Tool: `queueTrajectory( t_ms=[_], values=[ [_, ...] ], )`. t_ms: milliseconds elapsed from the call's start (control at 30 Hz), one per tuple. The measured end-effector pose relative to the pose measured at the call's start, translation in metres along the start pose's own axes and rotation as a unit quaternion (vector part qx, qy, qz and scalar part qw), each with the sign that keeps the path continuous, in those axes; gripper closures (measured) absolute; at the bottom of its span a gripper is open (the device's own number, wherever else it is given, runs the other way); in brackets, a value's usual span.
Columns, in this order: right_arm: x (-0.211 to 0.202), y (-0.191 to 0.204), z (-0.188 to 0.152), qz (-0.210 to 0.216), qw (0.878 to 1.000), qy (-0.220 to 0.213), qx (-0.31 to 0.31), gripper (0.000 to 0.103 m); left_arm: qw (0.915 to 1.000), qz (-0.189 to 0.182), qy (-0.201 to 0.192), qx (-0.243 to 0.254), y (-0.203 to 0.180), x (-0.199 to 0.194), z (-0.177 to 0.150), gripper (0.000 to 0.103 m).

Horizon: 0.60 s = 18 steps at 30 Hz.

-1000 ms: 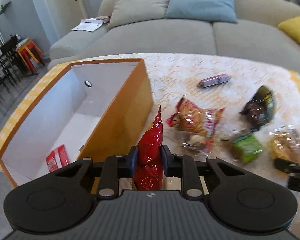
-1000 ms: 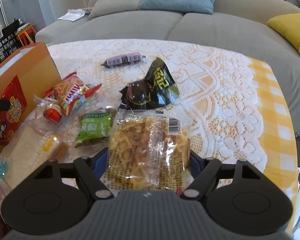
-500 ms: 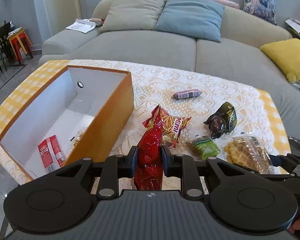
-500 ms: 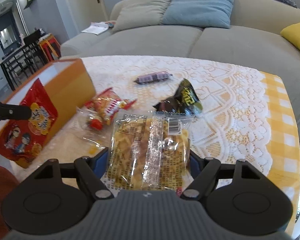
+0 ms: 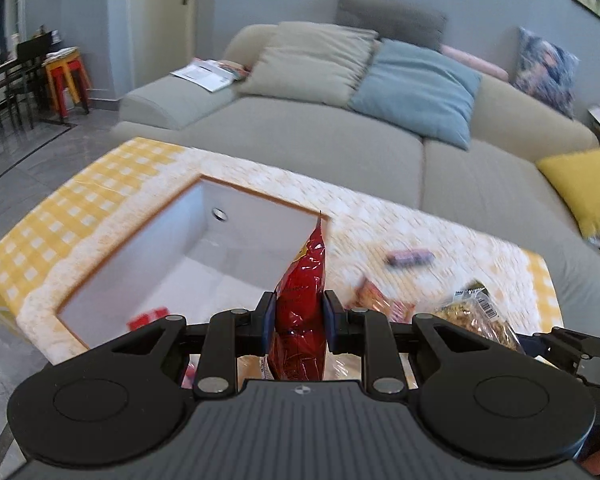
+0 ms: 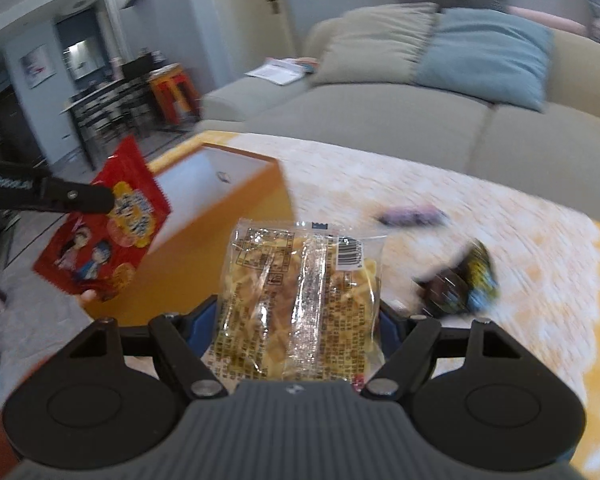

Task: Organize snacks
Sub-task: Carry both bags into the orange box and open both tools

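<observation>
Left claw [image 5: 299, 322] clenched on red bag [image 5: 301, 312], held edge-on, long axis upright, above the table [image 5: 100, 208]. Box [image 5: 204, 256] lies at its 11 o'clock, open top up, near. Right claw [image 6: 296, 316] grips noodle pack [image 6: 300, 300] across its width; box at its 10 o'clock, farther. Left hand nearer. Loose snacks at 2 o'clock, blurred, probably three.

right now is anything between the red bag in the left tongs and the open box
Nothing visible. The red bag hangs clamped in the left tongs beside the box, whose open top is uncovered.
</observation>
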State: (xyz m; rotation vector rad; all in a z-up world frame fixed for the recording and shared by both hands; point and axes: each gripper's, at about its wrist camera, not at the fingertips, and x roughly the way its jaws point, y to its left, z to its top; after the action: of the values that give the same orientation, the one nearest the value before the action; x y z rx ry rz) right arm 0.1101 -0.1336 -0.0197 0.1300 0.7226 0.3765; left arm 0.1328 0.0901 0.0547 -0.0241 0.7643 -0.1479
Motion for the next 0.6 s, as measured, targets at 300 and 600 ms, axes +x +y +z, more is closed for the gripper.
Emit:
queueTrajectory(
  t_ms=[300, 600],
  values=[
    [0.061, 0.063, 0.081, 0.083, 0.993, 0.043, -0.073, 0.028, 0.9979, 0.035, 0.04, -0.038, 0.065, 0.036, 0.03, 0.076],
    [0.161, 0.12, 0.111, 0.096, 0.973, 0.134, -0.16, 0.028, 0.9923, 0.066, 0.095, -0.043, 0.106, 0.086, 0.025, 0.076]
  ],
)
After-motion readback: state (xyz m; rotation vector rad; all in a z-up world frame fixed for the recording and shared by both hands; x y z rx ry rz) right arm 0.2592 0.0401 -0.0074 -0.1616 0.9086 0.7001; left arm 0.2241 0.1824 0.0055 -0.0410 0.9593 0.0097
